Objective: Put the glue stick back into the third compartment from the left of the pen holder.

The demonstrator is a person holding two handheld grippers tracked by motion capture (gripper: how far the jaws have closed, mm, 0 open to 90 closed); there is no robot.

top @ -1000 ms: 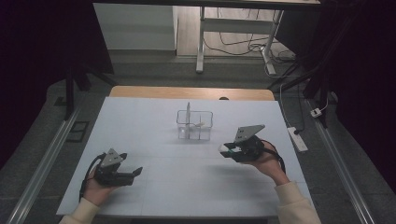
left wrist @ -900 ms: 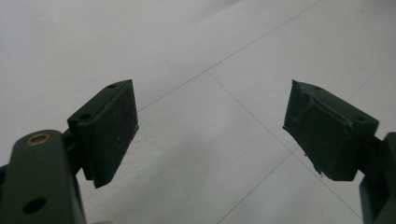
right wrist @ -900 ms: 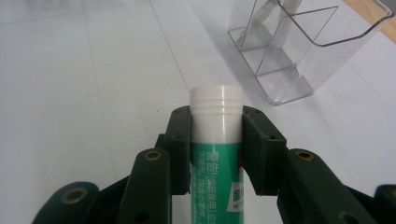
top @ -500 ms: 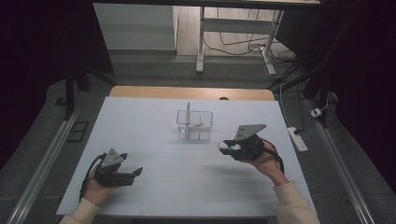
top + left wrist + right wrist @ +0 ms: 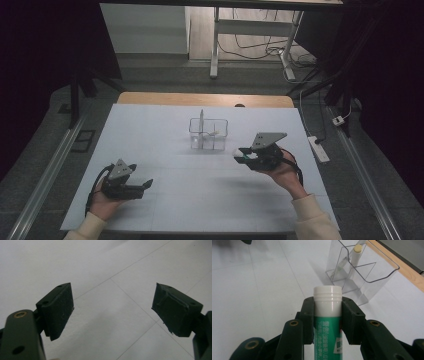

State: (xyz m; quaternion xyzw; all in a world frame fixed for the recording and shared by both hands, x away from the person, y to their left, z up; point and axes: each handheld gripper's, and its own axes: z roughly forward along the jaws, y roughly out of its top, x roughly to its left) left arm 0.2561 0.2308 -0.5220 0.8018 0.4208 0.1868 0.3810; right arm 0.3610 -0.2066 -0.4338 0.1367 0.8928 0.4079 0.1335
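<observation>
The right gripper [image 5: 327,315] was clamped on a green tube with a white cap [image 5: 327,315], both pads pressed against its sides just below the ribbed cap, which stuck out past the jaw tips. In the high view, the right gripper [image 5: 245,155] was held above the table, toward its right edge and about midway between the near and far edges, with the white cap [image 5: 236,151] pointing left toward the middle of the white surface [image 5: 210,195]. The person's right hand [image 5: 282,170] gripped it from behind, the cream sleeve [image 5: 311,220] crossing the near right corner.

Beyond the tube's cap, just ahead and nearer the far edge, stood a clear plastic organizer [image 5: 362,272] with divided compartments. A pale stick-like item [image 5: 355,255] leaned upright in one of its compartments; what else lay inside was too faint to tell. In the high view the organizer [image 5: 208,134] sat near the centre of the table, toward the far edge, clearly apart from the held tube.

The left gripper [image 5: 112,312] had its jaws spread wide with nothing between them, bare white surface showing below. In the high view it [image 5: 145,184] rested low near the near left corner, held by the left hand [image 5: 107,200], well apart from the organizer.
</observation>
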